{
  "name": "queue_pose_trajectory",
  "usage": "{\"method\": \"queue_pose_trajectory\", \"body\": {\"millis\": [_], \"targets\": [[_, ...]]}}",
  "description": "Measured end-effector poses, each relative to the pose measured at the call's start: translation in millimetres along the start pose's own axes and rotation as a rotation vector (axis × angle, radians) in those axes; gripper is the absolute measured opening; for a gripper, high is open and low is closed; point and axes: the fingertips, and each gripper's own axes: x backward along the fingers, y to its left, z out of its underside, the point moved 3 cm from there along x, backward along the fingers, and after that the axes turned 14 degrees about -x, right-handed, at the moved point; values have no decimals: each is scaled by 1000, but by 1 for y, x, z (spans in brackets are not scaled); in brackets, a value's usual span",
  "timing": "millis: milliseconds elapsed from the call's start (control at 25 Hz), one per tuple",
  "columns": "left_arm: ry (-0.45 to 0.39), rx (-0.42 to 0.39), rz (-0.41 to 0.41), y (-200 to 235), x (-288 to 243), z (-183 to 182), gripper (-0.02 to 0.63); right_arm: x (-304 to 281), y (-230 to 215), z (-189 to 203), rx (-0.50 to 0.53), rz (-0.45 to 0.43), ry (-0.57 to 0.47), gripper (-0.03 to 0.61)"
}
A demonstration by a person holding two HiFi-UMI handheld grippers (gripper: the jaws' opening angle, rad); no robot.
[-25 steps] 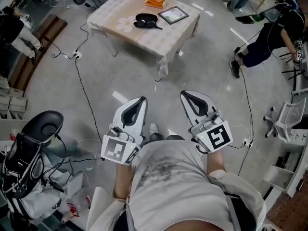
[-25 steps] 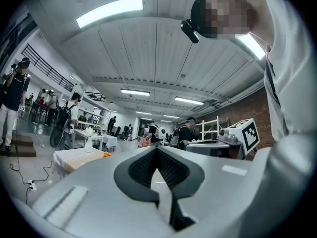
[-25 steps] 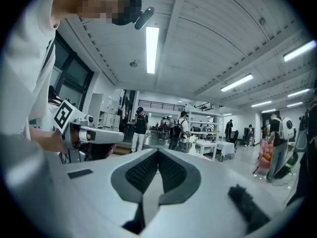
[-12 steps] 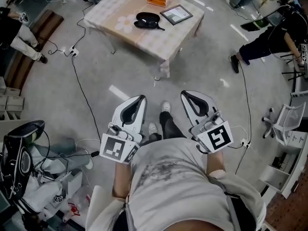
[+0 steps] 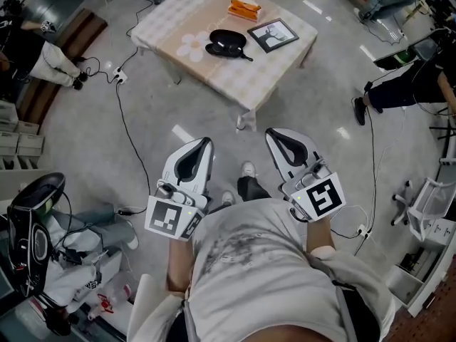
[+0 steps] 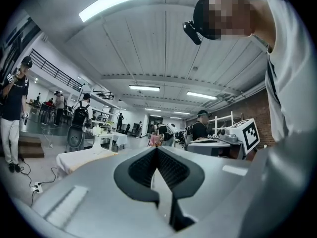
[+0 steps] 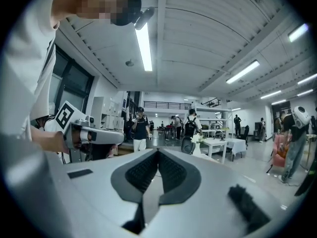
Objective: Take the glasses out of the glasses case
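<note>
Left gripper (image 5: 205, 142) and right gripper (image 5: 273, 133) are both closed on nothing, well apart from the table (image 5: 214, 70) that carries the glasses case (image 5: 228, 43).

From the left: the left gripper is held level over the floor in front of the person, its jaws pressed together with nothing between them. The black glasses case lies about the middle of the table, on a pale checked cloth; it is too small to tell whether it is open. An orange thing (image 5: 244, 8) sits by the far edge, and a framed picture (image 5: 273, 34) lies near the right corner, just beside the case. The right gripper is level with the left one, its jaws also together and empty.
</note>
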Motion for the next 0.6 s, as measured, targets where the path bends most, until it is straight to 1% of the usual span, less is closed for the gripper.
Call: {"method": "queue_pose_trajectory", "body": {"millis": [160, 400, 600], "targets": [[9, -7, -19, 5, -26, -5, 5, -13, -25, -10, -2, -32, -4, 17], [12, -20, -46, -1, -46, -12, 5, -12, -47, -18, -4, -66, -10, 17], [22, -23, -51, 8, -71, -11, 5, -24, -67, -23, -9, -81, -19, 17]]}}
